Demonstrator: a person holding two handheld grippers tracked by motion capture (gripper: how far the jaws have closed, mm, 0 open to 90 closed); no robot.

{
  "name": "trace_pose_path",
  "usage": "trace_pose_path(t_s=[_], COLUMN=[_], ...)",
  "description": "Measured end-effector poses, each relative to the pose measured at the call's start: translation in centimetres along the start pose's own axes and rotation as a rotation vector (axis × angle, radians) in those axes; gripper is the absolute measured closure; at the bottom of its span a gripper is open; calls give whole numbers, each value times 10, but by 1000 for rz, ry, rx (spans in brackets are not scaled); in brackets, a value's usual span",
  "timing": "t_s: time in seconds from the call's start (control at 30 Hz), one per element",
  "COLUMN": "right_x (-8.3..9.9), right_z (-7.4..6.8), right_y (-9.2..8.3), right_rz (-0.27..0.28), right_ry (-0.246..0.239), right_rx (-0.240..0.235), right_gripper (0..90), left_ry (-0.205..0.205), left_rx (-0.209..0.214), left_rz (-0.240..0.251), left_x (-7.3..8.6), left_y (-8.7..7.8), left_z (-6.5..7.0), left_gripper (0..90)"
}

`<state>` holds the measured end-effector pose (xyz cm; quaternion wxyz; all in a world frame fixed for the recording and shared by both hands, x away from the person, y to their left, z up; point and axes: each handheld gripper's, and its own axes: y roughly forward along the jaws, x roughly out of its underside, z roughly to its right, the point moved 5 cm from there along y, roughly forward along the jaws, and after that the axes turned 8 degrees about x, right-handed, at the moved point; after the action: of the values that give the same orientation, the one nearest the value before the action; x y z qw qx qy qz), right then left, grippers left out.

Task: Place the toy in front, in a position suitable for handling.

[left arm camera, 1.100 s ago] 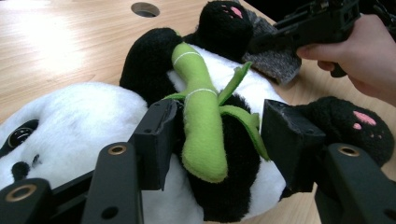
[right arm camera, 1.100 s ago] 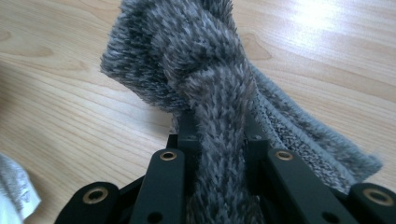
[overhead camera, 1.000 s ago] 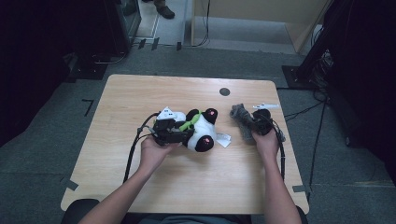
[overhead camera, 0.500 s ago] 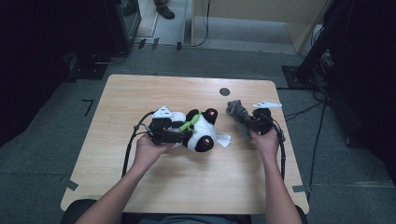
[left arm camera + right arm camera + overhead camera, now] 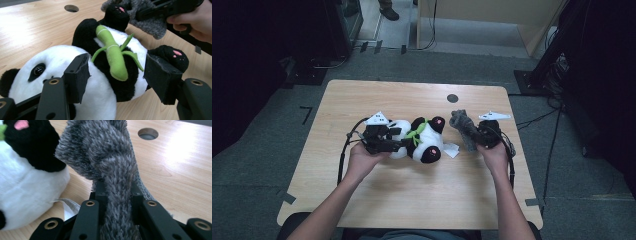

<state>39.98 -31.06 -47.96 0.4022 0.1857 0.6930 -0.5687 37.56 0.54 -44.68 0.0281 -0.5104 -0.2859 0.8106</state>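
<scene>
A black-and-white plush panda (image 5: 424,140) with a green bamboo stalk (image 5: 112,55) on its chest lies on its back mid-table. My left gripper (image 5: 398,141) straddles its body from the left. In the left gripper view the panda (image 5: 100,100) lies between the gripper's (image 5: 117,75) jaws, which have just been opening. The right pad (image 5: 160,77) stands clear of the belly. My right gripper (image 5: 476,136) is shut on a grey fuzzy cloth (image 5: 462,127) just right of the panda's feet. In the right gripper view the cloth (image 5: 110,157) rises from between the pads (image 5: 100,192).
The wooden table (image 5: 412,200) has a round cable hole (image 5: 452,98) at its far middle. A white tag (image 5: 452,150) sticks out from the panda toward the grey cloth. Black cables trail off both grippers. Dark equipment stands on the floor around the table.
The left gripper's jaws have spread wider around the panda. The right hand has lifted the grey cloth a little and brought it closer to the panda's feet.
</scene>
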Motion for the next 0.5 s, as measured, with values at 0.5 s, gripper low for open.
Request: trace_pose_path(t_s=[0.5], right_x=[-20], right_z=[-23], right_y=[-21], right_rz=[-5], right_ry=[-22], right_rx=[-62], right_gripper=[787], left_ry=[6], left_rx=[-43], left_rz=[17], left_x=[15], left_y=[-23], left_z=[-17], left_gripper=[308])
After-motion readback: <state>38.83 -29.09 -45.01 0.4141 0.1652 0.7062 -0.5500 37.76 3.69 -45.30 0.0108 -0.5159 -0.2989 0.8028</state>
